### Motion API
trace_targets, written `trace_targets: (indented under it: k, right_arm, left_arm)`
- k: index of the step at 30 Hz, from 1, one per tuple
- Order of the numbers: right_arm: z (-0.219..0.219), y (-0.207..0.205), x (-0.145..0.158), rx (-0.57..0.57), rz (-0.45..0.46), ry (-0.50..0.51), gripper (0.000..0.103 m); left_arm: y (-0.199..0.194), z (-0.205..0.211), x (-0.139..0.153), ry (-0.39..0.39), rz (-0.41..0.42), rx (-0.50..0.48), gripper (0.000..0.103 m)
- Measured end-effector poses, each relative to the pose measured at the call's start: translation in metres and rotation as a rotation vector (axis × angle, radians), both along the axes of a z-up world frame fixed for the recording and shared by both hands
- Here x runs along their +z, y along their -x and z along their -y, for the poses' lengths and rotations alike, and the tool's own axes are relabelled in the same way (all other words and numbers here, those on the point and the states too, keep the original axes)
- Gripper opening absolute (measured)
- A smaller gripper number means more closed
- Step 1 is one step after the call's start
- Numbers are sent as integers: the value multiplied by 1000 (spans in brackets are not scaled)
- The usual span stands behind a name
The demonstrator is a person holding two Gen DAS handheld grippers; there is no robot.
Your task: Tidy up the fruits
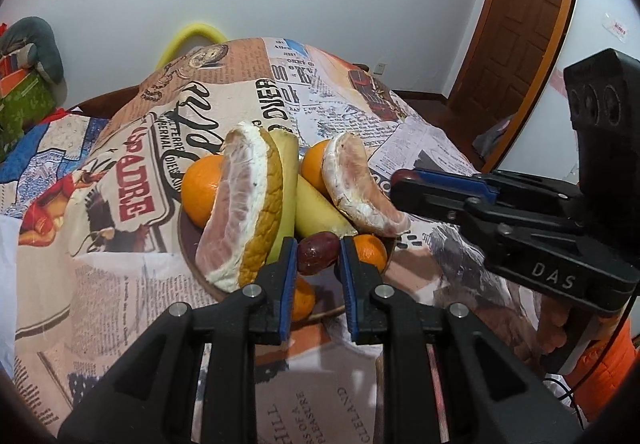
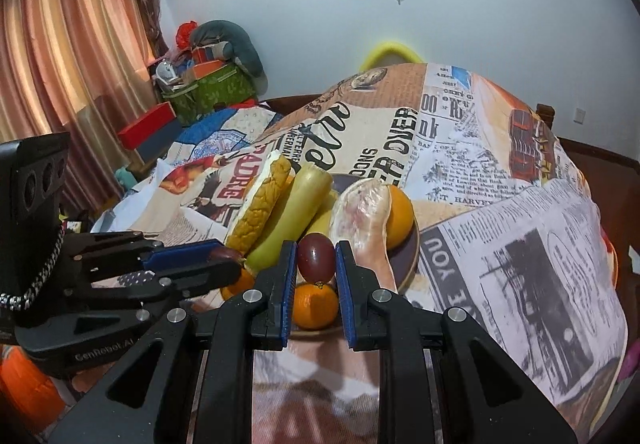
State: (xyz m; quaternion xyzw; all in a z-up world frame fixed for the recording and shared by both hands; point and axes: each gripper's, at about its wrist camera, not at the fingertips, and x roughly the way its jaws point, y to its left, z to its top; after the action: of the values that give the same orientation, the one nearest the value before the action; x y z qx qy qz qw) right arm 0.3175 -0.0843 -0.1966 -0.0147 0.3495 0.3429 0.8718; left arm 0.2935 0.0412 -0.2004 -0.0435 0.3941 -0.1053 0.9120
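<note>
Left wrist view: both grippers pinch dark red fruits over a loaded plate (image 1: 208, 286).

Left gripper (image 1: 318, 254) pinches a dark red fruit (image 1: 316, 252) above the plate's near rim; right gripper (image 2: 316, 258), at 3 o'clock there, reads "DAS" and pinches another red fruit (image 2: 316, 256). In the right wrist view the other gripper reads "GenRobot", its end cut off. Tablecloth (image 1: 132, 180) print shows "OVER" and "CLELAND". Oranges (image 1: 200, 190) sit half hidden behind pomelo wedges (image 1: 244, 208) and bananas (image 1: 316, 210).

Soft even indoor light, warm daylight glowing through pink pleated curtains (image 2: 60, 44), strong fisheye bending, dark vignetted corners, blurred near foreground
</note>
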Motion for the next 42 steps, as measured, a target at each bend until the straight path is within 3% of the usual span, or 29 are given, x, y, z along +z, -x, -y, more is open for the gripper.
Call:
trace_targets:
  k: [9, 14, 18, 22, 26, 31, 38, 40, 42]
  right_arm:
    - [-9, -11, -11, 22, -19, 18, 18]
    - [-6, -15, -13, 12, -40, 2, 30]
    - [-4, -13, -11, 5, -31, 1, 30]
    - [3, -8, -2, -8, -14, -10, 30]
    - [10, 1, 13, -30, 26, -18, 30]
    - [27, 24, 49, -67, 104, -67, 30]
    - [48, 83, 118, -102, 299, -134, 30]
    - [54, 104, 135, -115, 354, -160, 31]
    - [59, 121, 147, -136, 400, -179, 36]
  left_arm:
    - [-9, -1, -7, 5, -2, -1, 21]
    - [-11, -1, -10, 3, -9, 6, 23]
    - [-8, -2, -9, 5, -1, 17, 33]
    - [-1, -2, -1, 5, 17, 28, 33]
    - [14, -4, 22, 9, 70, 53, 33]
    - [46, -1, 68, -44, 189, 102, 33]
    - [112, 3, 144, -58, 398, 159, 33]
    - [131, 4, 160, -59, 452, 174, 38]
    - [152, 4, 177, -52, 510, 192, 52]
